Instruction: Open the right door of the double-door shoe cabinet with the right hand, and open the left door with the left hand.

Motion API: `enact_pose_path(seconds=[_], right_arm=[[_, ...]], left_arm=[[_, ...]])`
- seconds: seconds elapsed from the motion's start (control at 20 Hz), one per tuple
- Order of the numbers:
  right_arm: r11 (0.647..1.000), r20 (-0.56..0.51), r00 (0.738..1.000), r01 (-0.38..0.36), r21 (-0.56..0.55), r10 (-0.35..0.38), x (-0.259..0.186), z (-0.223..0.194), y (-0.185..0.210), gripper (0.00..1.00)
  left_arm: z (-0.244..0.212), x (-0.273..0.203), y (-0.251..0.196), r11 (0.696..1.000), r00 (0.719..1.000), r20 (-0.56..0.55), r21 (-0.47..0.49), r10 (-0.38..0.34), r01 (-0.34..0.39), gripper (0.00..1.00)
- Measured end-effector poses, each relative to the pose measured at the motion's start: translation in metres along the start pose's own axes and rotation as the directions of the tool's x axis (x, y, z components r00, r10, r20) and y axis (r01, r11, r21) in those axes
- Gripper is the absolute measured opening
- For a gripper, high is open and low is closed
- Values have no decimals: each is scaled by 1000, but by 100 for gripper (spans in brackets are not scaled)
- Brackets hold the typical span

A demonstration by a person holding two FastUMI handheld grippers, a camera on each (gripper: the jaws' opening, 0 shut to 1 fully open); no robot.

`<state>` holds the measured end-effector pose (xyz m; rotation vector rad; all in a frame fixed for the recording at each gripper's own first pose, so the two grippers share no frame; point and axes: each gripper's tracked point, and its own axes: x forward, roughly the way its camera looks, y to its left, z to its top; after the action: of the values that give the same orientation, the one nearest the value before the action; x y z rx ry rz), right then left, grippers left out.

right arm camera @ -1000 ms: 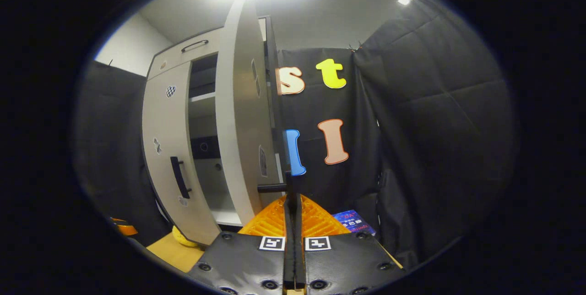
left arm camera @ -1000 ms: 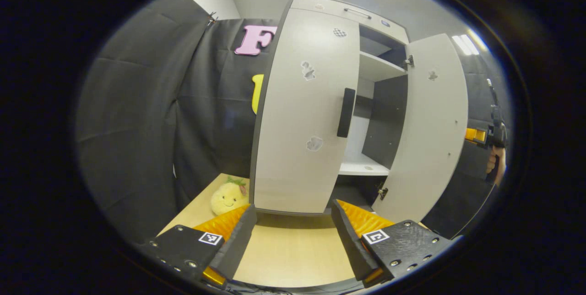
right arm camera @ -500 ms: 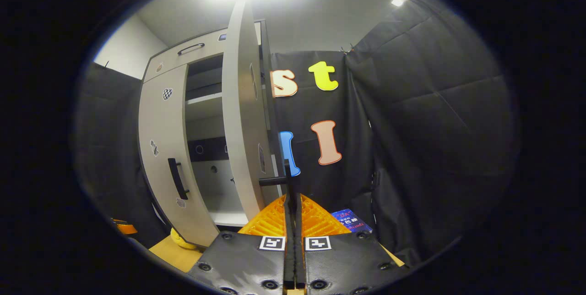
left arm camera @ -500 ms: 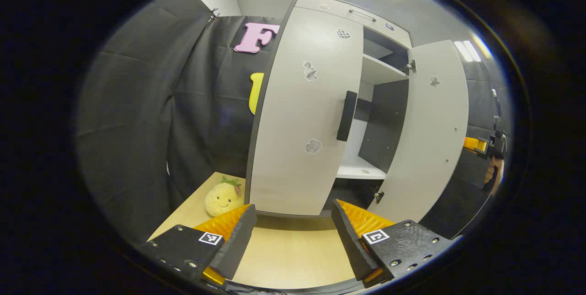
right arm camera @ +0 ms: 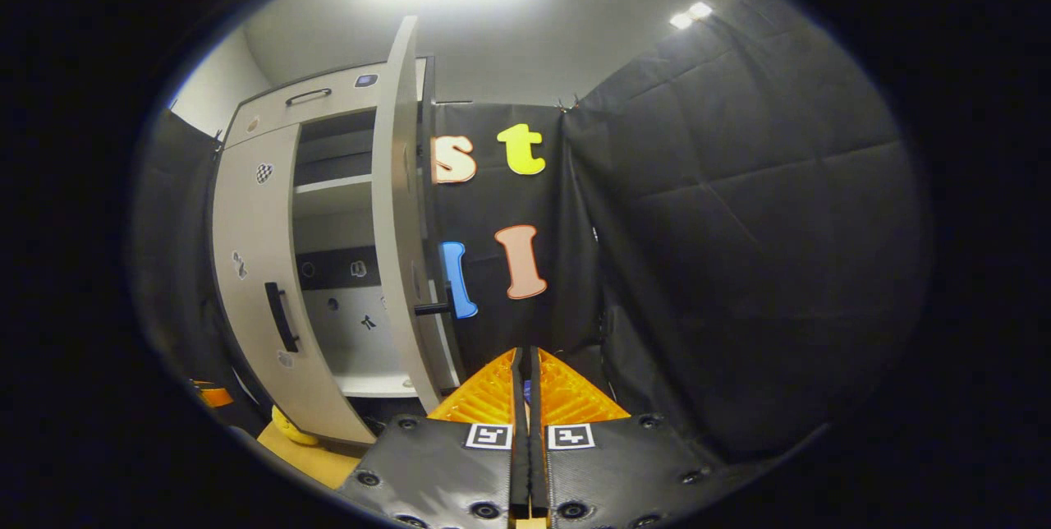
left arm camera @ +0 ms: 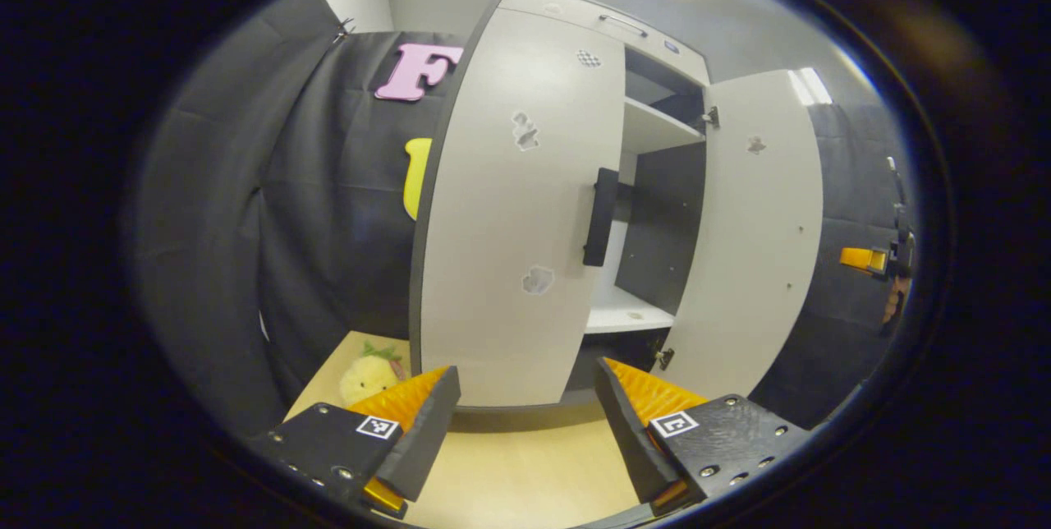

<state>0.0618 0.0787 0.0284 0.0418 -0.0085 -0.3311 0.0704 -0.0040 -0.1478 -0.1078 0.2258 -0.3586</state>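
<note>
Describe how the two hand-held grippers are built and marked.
Left hand-held gripper: black bolted plates, each with a square black-and-white tag, ribbed wedge-shaped fingers. Right hand-held gripper: the same plates, tags and ribbing.

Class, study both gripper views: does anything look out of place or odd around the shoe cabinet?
A yellow plush toy sits on the wooden floor beside the closed left door, an odd thing to find by a shoe cabinet. Nothing looks spilled or damaged.
</note>
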Motion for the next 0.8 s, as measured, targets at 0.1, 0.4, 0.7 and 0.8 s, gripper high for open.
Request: enact_pose_path(seconds=[0.1, 0.4, 0.7, 0.8], right_arm=[[998, 19, 998, 60, -27, -59, 0, 4, -13, 2], [983, -47, 982, 184, 8, -183, -12, -14, -42, 71], [973, -60, 971, 231, 12, -230, 10, -22, -65, 98], [979, -56, 977, 205, 15, -204, 27, -24, -62, 98]], left_arm=[[11, 12, -4, 1000, 999, 36, 15, -23, 22, 94], [35, 43, -20, 999, 996, 76, -14, -39, 40, 95], [73, 74, -39, 1000, 993, 119, 13, -3, 1, 95], [89, 86, -50, 1000, 990, 139, 29, 5, -9, 94]])
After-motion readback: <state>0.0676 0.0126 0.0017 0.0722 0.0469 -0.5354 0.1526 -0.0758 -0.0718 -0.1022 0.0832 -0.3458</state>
